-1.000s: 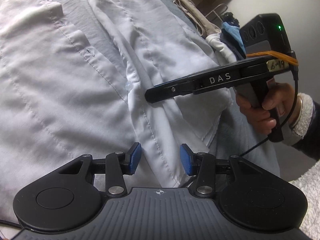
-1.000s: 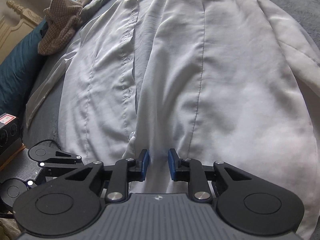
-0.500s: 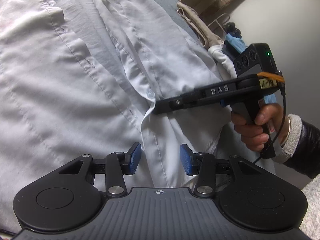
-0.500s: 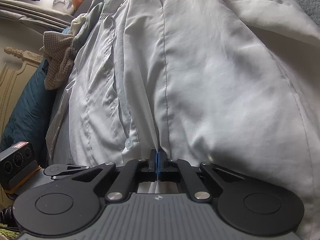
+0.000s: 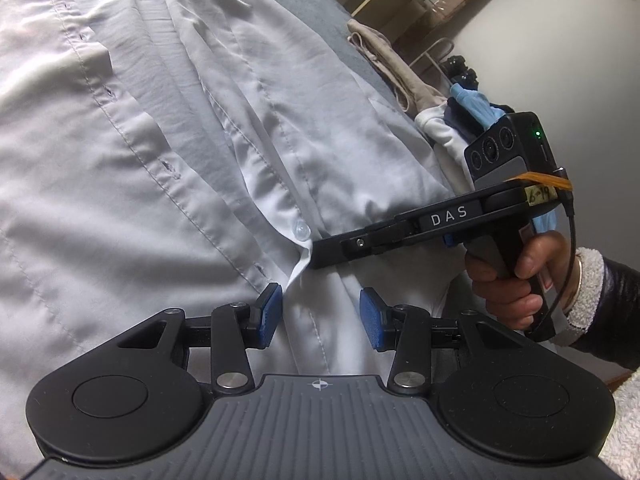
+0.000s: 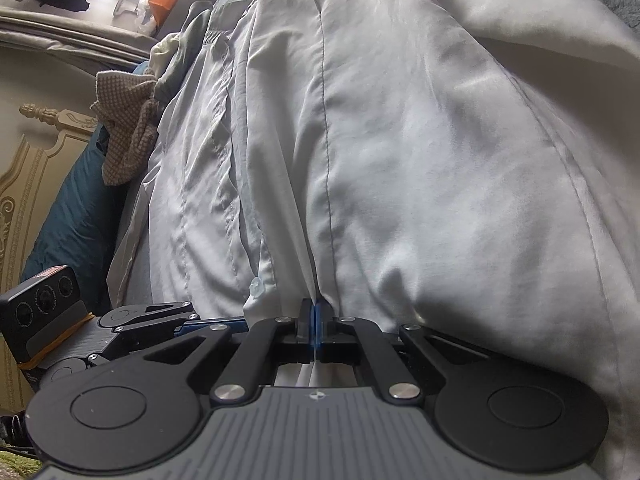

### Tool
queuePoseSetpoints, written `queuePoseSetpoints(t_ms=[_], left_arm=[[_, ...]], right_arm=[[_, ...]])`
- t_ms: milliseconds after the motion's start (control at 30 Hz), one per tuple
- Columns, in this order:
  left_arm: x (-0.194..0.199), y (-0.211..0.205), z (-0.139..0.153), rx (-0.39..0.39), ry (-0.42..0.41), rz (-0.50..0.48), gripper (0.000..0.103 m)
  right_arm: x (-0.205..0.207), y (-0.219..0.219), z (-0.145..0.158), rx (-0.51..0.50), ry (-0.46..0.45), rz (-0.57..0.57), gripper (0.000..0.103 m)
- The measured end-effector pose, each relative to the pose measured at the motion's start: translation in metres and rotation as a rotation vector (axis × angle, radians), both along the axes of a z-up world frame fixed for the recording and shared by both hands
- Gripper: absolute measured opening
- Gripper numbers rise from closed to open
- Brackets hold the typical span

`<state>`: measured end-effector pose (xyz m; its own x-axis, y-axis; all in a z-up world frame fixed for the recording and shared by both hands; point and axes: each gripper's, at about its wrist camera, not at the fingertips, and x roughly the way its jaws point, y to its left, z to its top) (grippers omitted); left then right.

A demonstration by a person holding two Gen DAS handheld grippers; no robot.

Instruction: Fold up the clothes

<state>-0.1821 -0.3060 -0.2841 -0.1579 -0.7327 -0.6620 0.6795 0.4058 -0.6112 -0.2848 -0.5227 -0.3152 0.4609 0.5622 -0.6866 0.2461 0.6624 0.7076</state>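
Observation:
A white button-up shirt lies spread on a grey bed and fills most of both views. My left gripper is open, its blue pads on either side of the shirt's front hem near a clear button. My right gripper is shut on a fold of the shirt's front edge; in the left wrist view it shows as a black tool coming in from the right, its tip on the same hem beside the button.
Beige and blue clothes lie piled at the bed's far side by shelves. In the right wrist view a brown knitted garment, a teal pillow and a cream carved headboard are at the left.
My right gripper has closed on the shirt's front edge and stays shut. My left gripper has moved closer to the hem and button, still open.

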Motion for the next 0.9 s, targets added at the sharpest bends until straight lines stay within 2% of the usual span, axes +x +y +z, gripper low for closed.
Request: queuePoseSetpoints(t_ms=[167,267,333,433,467,533,567,633,700,800,900], left_arm=[[-0.002,0.003,-0.004,-0.006,0.069,-0.02,0.042],[-0.004,0.002,-0.007,0.01,0.104,-0.039,0.042],[-0.007,-0.001,-0.008,0.033,0.1,-0.046,0.04],[-0.011,-0.007,-0.006,0.078,0.065,-0.035,0.028],[-0.01,-0.008,-0.006,0.091,0.07,-0.024,0.025],[-0.007,-0.009,-0.008,0.108,0.087,0.001,0.008],[-0.006,-0.008,-0.009,0.114,0.098,0.011,0.007],[-0.004,-0.007,-0.011,0.123,0.115,0.029,0.0],[-0.007,-0.006,-0.007,0.103,0.101,0.029,0.0],[-0.011,-0.003,-0.002,0.074,0.079,0.03,0.0],[-0.018,-0.003,0.008,0.021,0.027,0.016,0.0]], right_arm=[[0.0,-0.002,-0.002,0.014,-0.005,0.004,0.0],[0.0,-0.003,-0.002,0.022,-0.005,0.005,0.0],[-0.001,-0.004,-0.002,0.024,-0.006,0.004,0.0],[-0.002,-0.004,-0.002,0.033,-0.003,-0.005,0.0],[-0.002,-0.005,-0.001,0.038,0.001,-0.011,0.0],[-0.003,-0.006,0.0,0.047,0.01,-0.023,0.0],[-0.002,-0.005,0.003,0.042,0.013,-0.023,0.0],[-0.001,-0.003,0.013,0.005,0.002,-0.011,0.005],[0.002,-0.003,0.03,-0.057,-0.033,0.0,0.01],[0.015,-0.007,0.063,-0.157,-0.116,-0.002,0.01],[0.045,0.005,0.095,-0.335,-0.177,0.054,0.01]])
